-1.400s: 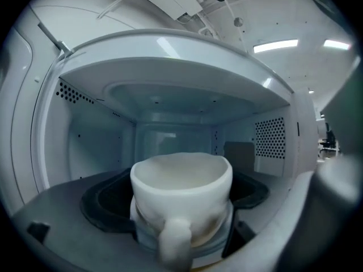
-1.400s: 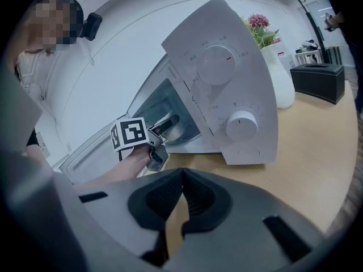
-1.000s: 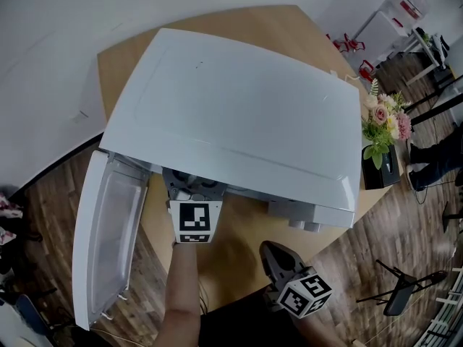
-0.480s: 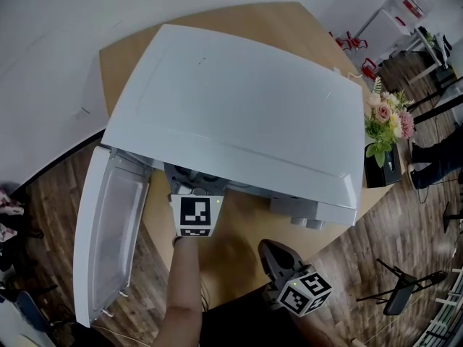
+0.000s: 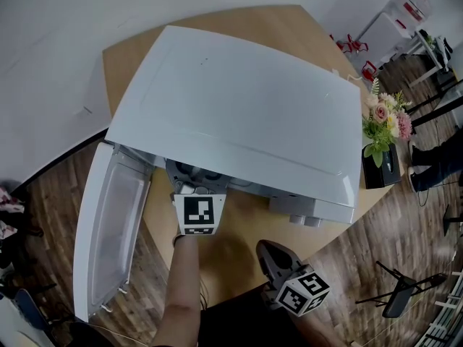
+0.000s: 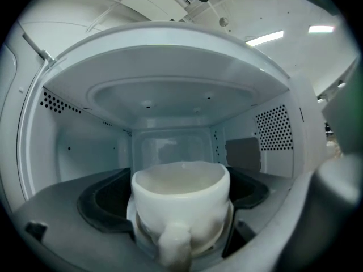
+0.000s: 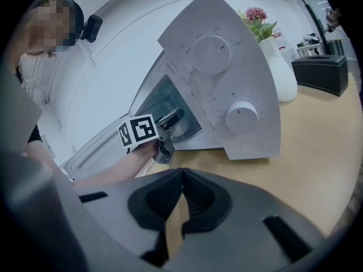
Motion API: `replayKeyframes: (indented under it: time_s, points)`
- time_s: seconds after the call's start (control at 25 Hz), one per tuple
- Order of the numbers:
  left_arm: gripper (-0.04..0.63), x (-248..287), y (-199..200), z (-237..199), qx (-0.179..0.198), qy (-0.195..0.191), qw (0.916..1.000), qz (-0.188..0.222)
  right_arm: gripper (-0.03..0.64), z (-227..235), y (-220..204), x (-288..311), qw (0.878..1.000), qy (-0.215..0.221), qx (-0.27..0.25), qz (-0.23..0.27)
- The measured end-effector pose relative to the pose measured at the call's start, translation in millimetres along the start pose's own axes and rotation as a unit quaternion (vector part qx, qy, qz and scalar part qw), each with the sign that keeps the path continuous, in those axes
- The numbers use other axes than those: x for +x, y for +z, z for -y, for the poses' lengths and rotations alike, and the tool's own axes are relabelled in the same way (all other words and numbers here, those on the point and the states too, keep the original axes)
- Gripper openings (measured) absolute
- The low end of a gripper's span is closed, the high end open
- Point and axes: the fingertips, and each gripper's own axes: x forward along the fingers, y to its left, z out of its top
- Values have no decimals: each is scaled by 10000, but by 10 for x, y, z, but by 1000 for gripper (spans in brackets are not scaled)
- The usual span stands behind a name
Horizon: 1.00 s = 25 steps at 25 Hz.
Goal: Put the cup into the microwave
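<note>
A white cup sits between the dark pads of my left gripper, its handle turned toward the camera. The gripper is shut on it. Cup and jaws are just inside the white microwave, above the cavity floor, with the perforated walls on both sides. In the head view the left gripper reaches under the microwave's front edge and the cup is hidden. My right gripper hangs shut and empty over the wooden table in front of the microwave. Its tips meet.
The microwave door stands swung open to the left, past the table's edge. A control panel with two knobs lies right of the opening. A white vase of flowers and a black box stand on the table at the right.
Hardly anything: my left gripper with the cup has crept slightly toward the microwave opening. The right gripper has stayed where it was.
</note>
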Motion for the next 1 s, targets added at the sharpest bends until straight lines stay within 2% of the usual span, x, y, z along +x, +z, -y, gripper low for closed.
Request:
replayKeyframes:
  time_s: [0.24,0.44,0.64,1.0]
  points:
    - [486,-160,66,-52,-572,171,9982,95,-8,-26,40,-88,9999,76,-82,60]
    - [486,-340,99,-21,-853,254,9960,88,-8,-12,54,-220,9998,132,-111,116]
    - [486,-507,69,73,-883,307,9956,-100,-8,12,-3,-367,9996,196,-184,59]
    - [485,-926,133,236,-652,469,9962,-351,-8,5,-71,-614,9987,410,-316,10]
